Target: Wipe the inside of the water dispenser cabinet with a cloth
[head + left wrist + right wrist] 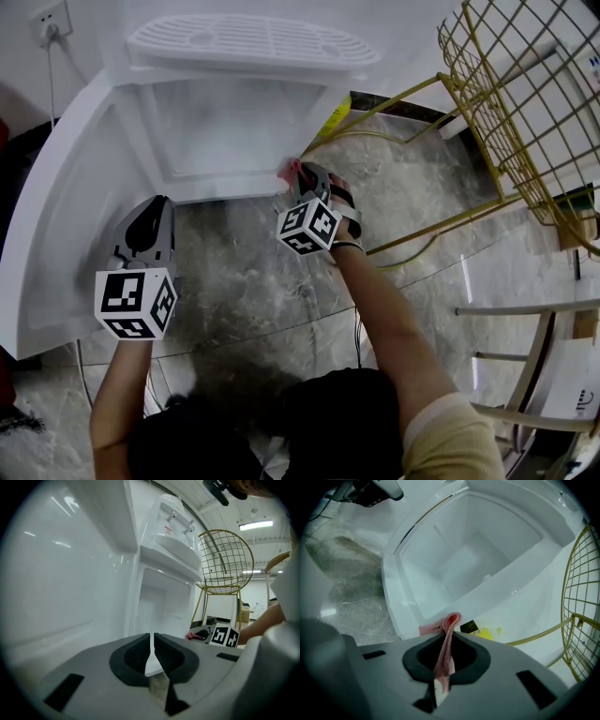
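White plastic all over. The door point(52, 225) is swung open to the left of the cabinet point(225, 122), and the cabinet's inside looks bare.

Left tool point(153, 641): in front of the cabinet, beside the door. Jaws pressed nearly together, nothing between them.

Right tool point(302, 178): at the cabinet's lower right front edge. Jaws clamped on the pink cloth point(446, 644), a thin fold with a short tuft past the tips, just short of the cabinet's lip.

Gold wire chair point(525, 112): right of the cabinet.

Risks:
- So little cloth sticks out that the hard jaw tips may scrape the cabinet wall instead of wiping.
- Drag on the plastic may pull the fold out.
- Neither tool grips the door, so it could swing back towards the cabinet.

Count: tools 2, cloth 1, cabinet 1, door 1, chair 1.
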`<state>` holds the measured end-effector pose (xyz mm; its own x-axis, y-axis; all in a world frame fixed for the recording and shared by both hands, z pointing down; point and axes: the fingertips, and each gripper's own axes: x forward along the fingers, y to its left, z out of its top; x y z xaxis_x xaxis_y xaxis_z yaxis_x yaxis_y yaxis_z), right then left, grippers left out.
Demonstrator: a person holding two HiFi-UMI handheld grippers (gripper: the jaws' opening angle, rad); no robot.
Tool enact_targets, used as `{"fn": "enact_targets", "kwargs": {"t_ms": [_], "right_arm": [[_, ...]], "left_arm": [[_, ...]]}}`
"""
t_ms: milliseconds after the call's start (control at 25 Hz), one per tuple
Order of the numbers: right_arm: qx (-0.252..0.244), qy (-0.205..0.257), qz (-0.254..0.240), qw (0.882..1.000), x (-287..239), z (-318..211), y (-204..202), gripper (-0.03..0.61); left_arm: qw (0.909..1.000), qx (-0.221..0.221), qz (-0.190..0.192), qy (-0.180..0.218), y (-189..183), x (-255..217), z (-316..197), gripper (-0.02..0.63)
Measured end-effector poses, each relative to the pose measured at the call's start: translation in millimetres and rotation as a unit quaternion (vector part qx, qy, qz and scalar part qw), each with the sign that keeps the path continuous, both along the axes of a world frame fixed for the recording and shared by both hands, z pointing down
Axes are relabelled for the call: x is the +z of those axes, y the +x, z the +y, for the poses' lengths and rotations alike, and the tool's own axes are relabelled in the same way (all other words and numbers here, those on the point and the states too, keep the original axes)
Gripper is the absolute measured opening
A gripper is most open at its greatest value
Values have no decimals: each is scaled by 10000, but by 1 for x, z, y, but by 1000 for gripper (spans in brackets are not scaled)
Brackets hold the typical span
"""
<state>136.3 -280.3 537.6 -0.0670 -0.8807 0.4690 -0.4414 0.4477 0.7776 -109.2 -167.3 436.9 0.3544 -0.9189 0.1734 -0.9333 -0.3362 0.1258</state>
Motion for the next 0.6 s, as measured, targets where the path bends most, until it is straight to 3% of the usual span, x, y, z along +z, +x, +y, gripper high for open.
{"fn": "enact_targets", "kwargs": {"t_ms": [600], "right_arm": [[-388,783,-414,9953,-66,5,-33,26]], "left_arm": [[9994,-96,47,322,-7,-35,6,23]]}}
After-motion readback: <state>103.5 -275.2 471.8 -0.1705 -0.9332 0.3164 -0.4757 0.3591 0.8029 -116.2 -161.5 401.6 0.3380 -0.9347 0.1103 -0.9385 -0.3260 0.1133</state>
